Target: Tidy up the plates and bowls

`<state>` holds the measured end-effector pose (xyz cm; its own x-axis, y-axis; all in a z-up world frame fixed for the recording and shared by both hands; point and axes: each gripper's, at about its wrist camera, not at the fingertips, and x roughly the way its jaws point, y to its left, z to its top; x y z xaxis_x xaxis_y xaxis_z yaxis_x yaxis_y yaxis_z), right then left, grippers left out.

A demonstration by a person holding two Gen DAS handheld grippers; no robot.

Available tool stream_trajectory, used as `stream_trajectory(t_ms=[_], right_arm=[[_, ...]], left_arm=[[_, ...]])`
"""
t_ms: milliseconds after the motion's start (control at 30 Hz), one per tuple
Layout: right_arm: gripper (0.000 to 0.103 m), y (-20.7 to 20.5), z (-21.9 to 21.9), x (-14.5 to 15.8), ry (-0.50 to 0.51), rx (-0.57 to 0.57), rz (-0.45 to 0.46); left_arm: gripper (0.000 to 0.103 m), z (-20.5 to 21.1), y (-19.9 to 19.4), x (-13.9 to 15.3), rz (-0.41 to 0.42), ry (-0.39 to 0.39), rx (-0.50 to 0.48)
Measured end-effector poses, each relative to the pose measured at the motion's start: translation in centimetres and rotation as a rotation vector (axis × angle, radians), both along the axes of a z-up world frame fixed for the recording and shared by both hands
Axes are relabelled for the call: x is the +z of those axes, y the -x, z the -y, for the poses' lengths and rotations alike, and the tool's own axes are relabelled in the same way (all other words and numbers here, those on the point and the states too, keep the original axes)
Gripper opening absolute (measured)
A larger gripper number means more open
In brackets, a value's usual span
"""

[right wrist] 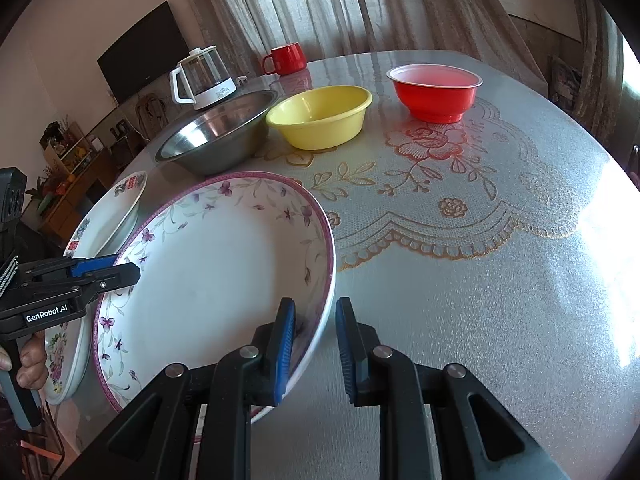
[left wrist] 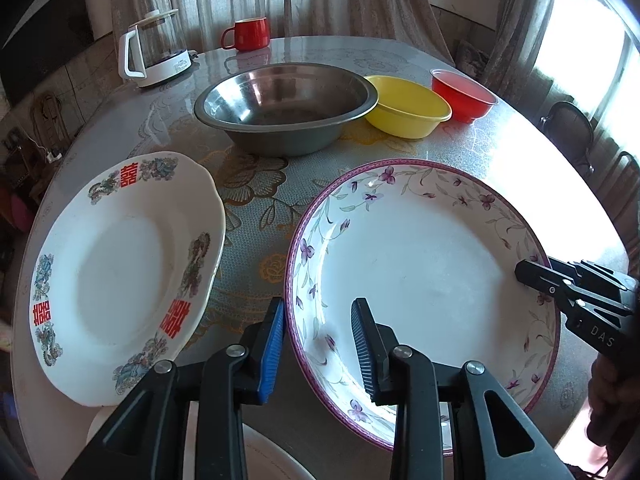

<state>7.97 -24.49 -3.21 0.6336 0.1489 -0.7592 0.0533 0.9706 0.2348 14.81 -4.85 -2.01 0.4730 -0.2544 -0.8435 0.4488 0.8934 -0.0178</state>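
A large deep plate with a purple flower rim (left wrist: 420, 276) (right wrist: 212, 272) sits near the table's front. My left gripper (left wrist: 318, 344) is open and straddles its left rim, one finger outside and one inside. My right gripper (right wrist: 314, 344) is open and straddles its right rim the same way. A white plate with red characters (left wrist: 120, 272) (right wrist: 120, 204) lies to the left, beside it. A steel bowl (left wrist: 286, 106) (right wrist: 218, 132), a yellow bowl (left wrist: 406, 106) (right wrist: 320, 116) and a red bowl (left wrist: 464, 94) (right wrist: 436, 90) stand in a row behind.
A glass kettle (left wrist: 154, 50) (right wrist: 204, 76) and a red mug (left wrist: 248, 34) (right wrist: 286, 58) stand at the table's far side. Another flowered plate (right wrist: 66, 352) lies partly under the large plate at the front left edge. Chairs (left wrist: 572, 128) stand to the right.
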Motion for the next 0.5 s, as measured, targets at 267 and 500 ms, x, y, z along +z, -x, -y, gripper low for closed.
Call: stream_trajectory(t_ms=[267,500], right_arm=[[0.02,0.1,-0.4,0.0,0.028,0.065,-0.007],[0.018,0.2,0.8,0.1,0.007,0.035,0.001]], left_arm=[[0.032,-0.3,-0.2,0.2,-0.019,0.033,0.059],[0.031,0.9,1.0,0.1,-0.009,0.059,0.03]])
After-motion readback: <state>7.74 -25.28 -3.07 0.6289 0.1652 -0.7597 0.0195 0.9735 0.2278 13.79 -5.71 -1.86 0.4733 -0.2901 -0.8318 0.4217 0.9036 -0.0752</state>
